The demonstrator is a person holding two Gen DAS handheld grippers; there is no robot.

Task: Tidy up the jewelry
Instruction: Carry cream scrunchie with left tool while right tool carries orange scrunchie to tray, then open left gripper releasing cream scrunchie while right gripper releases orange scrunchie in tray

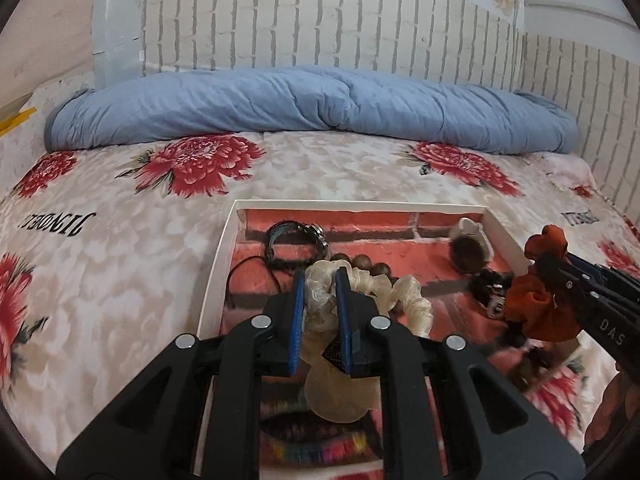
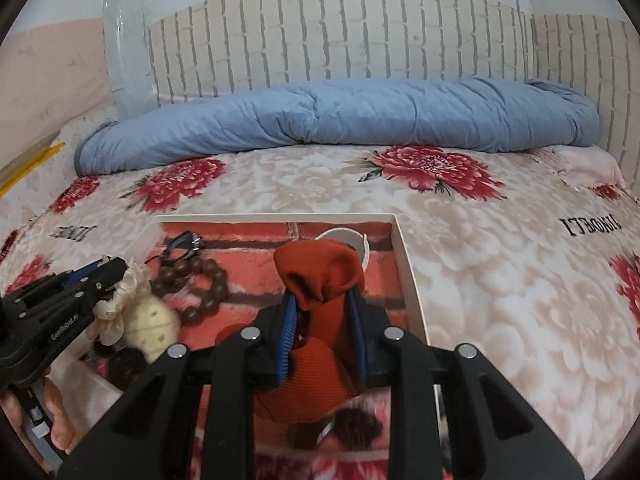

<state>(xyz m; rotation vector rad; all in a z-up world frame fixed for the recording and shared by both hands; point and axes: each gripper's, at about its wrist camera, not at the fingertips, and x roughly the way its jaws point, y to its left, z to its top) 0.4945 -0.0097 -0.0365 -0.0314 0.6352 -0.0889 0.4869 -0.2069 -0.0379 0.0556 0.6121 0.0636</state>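
Bed (image 1: 160,248) w/ floral cover fills most of both views; blue duvet (image 1: 312,108) rolled along the far edge against a white brick-pattern headboard (image 1: 320,28).

White shallow box (image 1: 218,264), red brick-print lining, sits on the bed near the viewer. Jewelry lies inside it.

Left hand-held gripper (image 1: 320,296) over the box's near-middle, fingers clamped on a cream scrunchie (image 1: 404,296); a pale round piece hangs under it, also seen from the right wrist cam (image 2: 152,320). Person's hand (image 2: 56,412) grips the handle.

Right hand-held gripper (image 2: 322,312) over the box's right side, fingers closed on a rust-orange scrunchie (image 2: 316,276); fabric bunches above and below the pads. Same item seen at right edge of left cam (image 1: 536,304).

In the box, far left: black cord bracelet (image 1: 296,240). Just beside it, toward centre: brown wooden bead bracelet (image 2: 200,288), touching the cream scrunchie in right cam. Far right corner: white watch (image 1: 470,240), dial dark. Dark blurry bits near the box's front edge, can't ID.
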